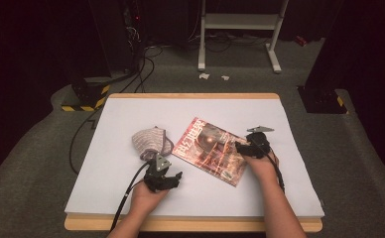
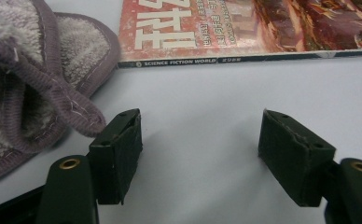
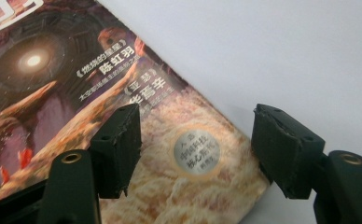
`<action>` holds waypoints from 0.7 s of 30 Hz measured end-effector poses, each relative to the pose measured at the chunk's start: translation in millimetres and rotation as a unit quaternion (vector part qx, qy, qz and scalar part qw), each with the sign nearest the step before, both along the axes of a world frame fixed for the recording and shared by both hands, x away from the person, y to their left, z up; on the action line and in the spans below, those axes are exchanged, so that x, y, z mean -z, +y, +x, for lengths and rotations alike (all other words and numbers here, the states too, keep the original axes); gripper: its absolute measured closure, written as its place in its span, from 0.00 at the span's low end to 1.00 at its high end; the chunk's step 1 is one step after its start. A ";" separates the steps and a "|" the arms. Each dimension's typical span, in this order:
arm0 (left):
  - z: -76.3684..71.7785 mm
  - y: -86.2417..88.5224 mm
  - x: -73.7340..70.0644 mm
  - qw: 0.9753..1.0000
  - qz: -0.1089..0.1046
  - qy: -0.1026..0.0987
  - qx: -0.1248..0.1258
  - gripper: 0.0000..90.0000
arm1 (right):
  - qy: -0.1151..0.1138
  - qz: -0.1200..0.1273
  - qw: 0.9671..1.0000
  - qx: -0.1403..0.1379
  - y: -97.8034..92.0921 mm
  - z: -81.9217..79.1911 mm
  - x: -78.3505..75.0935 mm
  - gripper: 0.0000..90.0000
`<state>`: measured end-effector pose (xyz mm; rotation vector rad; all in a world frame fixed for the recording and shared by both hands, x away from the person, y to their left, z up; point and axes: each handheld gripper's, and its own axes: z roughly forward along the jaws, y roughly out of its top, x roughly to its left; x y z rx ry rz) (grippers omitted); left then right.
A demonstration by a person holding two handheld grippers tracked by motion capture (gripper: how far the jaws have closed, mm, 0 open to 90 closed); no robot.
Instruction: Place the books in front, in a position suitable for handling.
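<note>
Two tools, both with jaws apart and holding nothing. Right tool (image 1: pixel 244 146) poised over the right edge of the magazine (image 1: pixel 211 149), flat at mid-bench (image 1: pixel 131 111); left tool (image 1: pixel 169 179) low, just below the crumpled cloth (image 1: pixel 151 141). Likely at the approach step. Next: lower the right jaws astride the magazine's edge, then close.

A reddish magazine (image 1: pixel 211 150) lies flat and closed at mid-worktop, turned diagonally; a crumpled purple-edged grey cloth (image 1: pixel 151 141) touches its left side.
</note>
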<state>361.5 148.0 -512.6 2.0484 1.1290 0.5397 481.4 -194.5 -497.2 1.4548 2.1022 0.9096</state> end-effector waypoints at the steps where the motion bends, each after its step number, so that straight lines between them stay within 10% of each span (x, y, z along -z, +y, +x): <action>1: -0.6 0.0 -0.2 1.000 -0.001 -0.003 0.001 0.34 | -0.001 0.000 1.000 0.004 -1.6 1.9 0.9 0.37; 9: -2.6 1.4 -1.1 1.000 -0.009 -0.009 0.001 0.36 | 0.013 0.017 1.000 -0.009 -8.0 -3.4 3.6 0.41; 21: -16.7 -13.1 -9.5 0.997 -0.063 -0.019 0.030 0.31 | -0.002 -0.011 0.999 -0.052 3.6 -79.9 1.2 0.48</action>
